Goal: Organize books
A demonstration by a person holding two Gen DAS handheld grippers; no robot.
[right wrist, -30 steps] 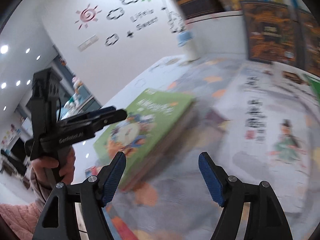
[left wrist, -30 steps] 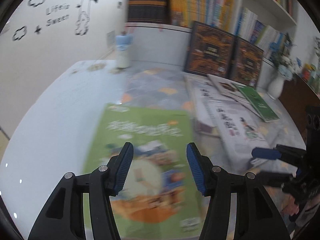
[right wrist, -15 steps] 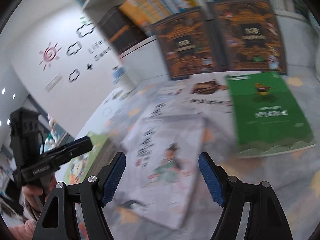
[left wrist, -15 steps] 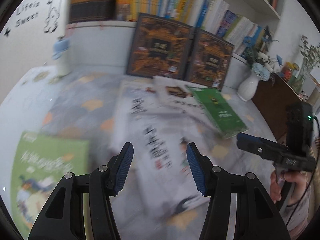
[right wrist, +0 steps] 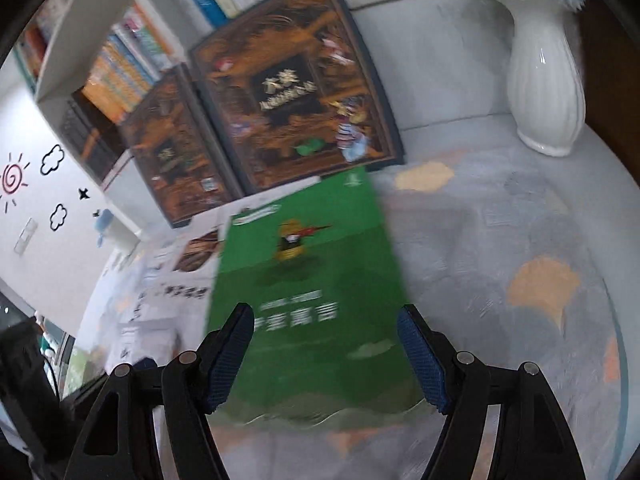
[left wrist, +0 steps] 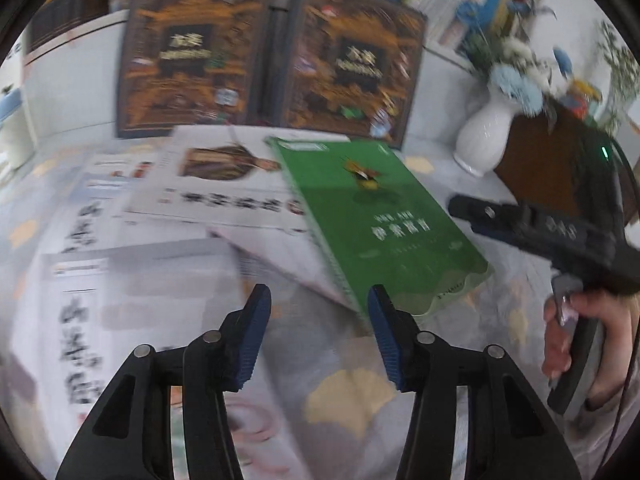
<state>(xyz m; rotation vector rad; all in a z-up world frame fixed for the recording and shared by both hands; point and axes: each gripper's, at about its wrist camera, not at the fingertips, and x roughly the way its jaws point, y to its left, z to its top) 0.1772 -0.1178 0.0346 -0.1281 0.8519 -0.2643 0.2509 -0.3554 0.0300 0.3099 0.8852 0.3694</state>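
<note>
A dark green book lies flat on the patterned table cover, partly on top of several white books. My left gripper hovers just short of its near left corner; its jaws are closing and nothing is between them. My right gripper stands open above the near end of the green book, its pads on either side of the cover and clear of it. In the left wrist view the right gripper shows at the right, held by a hand.
Two dark brown picture books stand upright against the bookshelf behind. A white vase with blue flowers stands at the back right beside a brown cabinet. Bare table cover lies right of the green book.
Both grippers have swung right, away from the light green picture book and over the white books to the dark green book. The left jaws have narrowed a little.
</note>
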